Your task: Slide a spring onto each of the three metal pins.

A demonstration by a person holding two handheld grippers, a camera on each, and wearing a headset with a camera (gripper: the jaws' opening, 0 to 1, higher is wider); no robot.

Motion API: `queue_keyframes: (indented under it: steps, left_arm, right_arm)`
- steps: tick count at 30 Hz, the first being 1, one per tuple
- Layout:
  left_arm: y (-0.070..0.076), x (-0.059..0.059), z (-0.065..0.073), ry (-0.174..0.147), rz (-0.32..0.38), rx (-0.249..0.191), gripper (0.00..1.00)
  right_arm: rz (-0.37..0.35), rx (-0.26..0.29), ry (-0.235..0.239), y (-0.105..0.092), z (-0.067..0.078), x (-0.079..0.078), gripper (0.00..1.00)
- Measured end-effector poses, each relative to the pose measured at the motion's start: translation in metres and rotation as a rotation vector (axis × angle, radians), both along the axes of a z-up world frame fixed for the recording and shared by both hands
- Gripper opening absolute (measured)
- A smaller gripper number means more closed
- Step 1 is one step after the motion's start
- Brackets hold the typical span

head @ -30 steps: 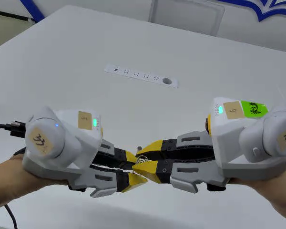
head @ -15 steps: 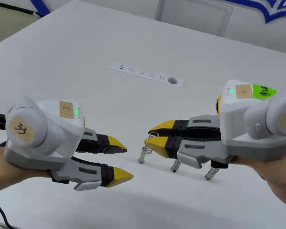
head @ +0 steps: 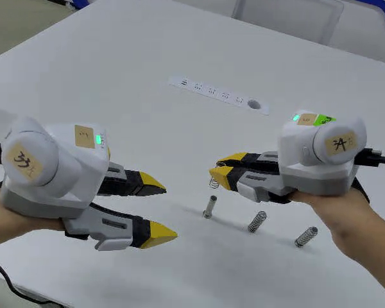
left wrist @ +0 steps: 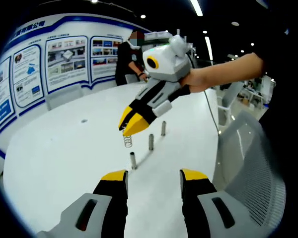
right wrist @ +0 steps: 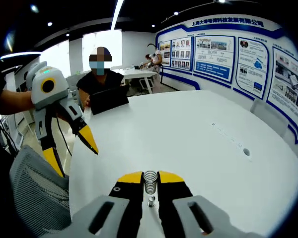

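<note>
Since a second ago the grippers have parted. The spring [head: 213, 183] now hangs from the right gripper [head: 221, 174] alone, jaws clamped on its top, just above the bare pin [head: 209, 206] and not yet on it. The middle pin [head: 257, 221] and the end pin [head: 305, 236] already wear springs. The left gripper [head: 159, 208] has backed off, jaws apart and empty. Risk, we judge: if the spring hangs off-axis, lowering could catch its end on the pin tip and twist it out of the grip.
</note>
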State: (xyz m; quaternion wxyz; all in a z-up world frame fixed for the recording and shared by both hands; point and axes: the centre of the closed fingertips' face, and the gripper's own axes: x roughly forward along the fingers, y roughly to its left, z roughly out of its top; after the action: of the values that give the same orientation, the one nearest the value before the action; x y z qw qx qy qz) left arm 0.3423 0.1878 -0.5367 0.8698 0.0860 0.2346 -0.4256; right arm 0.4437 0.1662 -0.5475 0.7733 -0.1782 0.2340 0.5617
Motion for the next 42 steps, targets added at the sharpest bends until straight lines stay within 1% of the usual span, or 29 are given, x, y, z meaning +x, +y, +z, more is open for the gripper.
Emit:
queue_keyframes:
  steps: [3, 5, 7, 9, 13, 15, 21, 26, 30, 32, 39, 42]
  left_arm:
    - [0.004, 0.002, -0.003, 0.008, 0.018, 0.008, 0.48]
    - [0.007, 0.004, -0.007, 0.007, 0.033, 0.021, 0.53]
    - [0.009, 0.005, -0.009, 0.007, 0.044, 0.028, 0.59]
    - [0.01, 0.006, -0.01, 0.008, 0.051, 0.029, 0.63]
    - [0.011, 0.005, -0.011, 0.011, 0.057, 0.025, 0.67]
    - [0.013, 0.006, -0.012, 0.014, 0.067, 0.026, 0.69]
    - [0.015, 0.004, -0.014, 0.021, 0.069, 0.029, 0.68]
    - [0.016, 0.005, -0.015, 0.025, 0.071, 0.029, 0.68]
    - [0.016, 0.004, -0.018, 0.036, 0.063, 0.04, 0.68]
    - [0.016, 0.005, -0.019, 0.038, 0.063, 0.042, 0.68]
    - [0.016, 0.007, -0.02, 0.039, 0.066, 0.042, 0.68]
    - [0.015, 0.007, -0.021, 0.043, 0.066, 0.041, 0.68]
  right_arm:
    - [-0.014, -0.008, 0.026, -0.003, -0.009, 0.001, 0.11]
    - [-0.028, -0.004, 0.046, -0.006, -0.014, 0.001, 0.11]
    - [-0.031, -0.003, 0.05, -0.007, -0.017, 0.001, 0.11]
    - [-0.039, -0.009, 0.059, -0.009, -0.021, 0.0, 0.11]
    - [-0.035, -0.007, 0.065, -0.01, -0.024, -0.002, 0.11]
    - [-0.043, 0.006, 0.067, -0.008, -0.023, -0.001, 0.11]
    - [-0.043, -0.004, 0.062, -0.006, -0.029, 0.0, 0.11]
    - [-0.054, -0.005, 0.075, -0.006, -0.036, 0.001, 0.11]
    - [-0.061, -0.021, 0.073, -0.006, -0.045, 0.001, 0.11]
    - [-0.067, -0.028, 0.061, -0.007, -0.049, 0.002, 0.11]
    - [-0.073, -0.055, 0.055, -0.009, -0.061, 0.001, 0.11]
    - [-0.094, -0.066, 0.056, -0.011, -0.067, 0.004, 0.11]
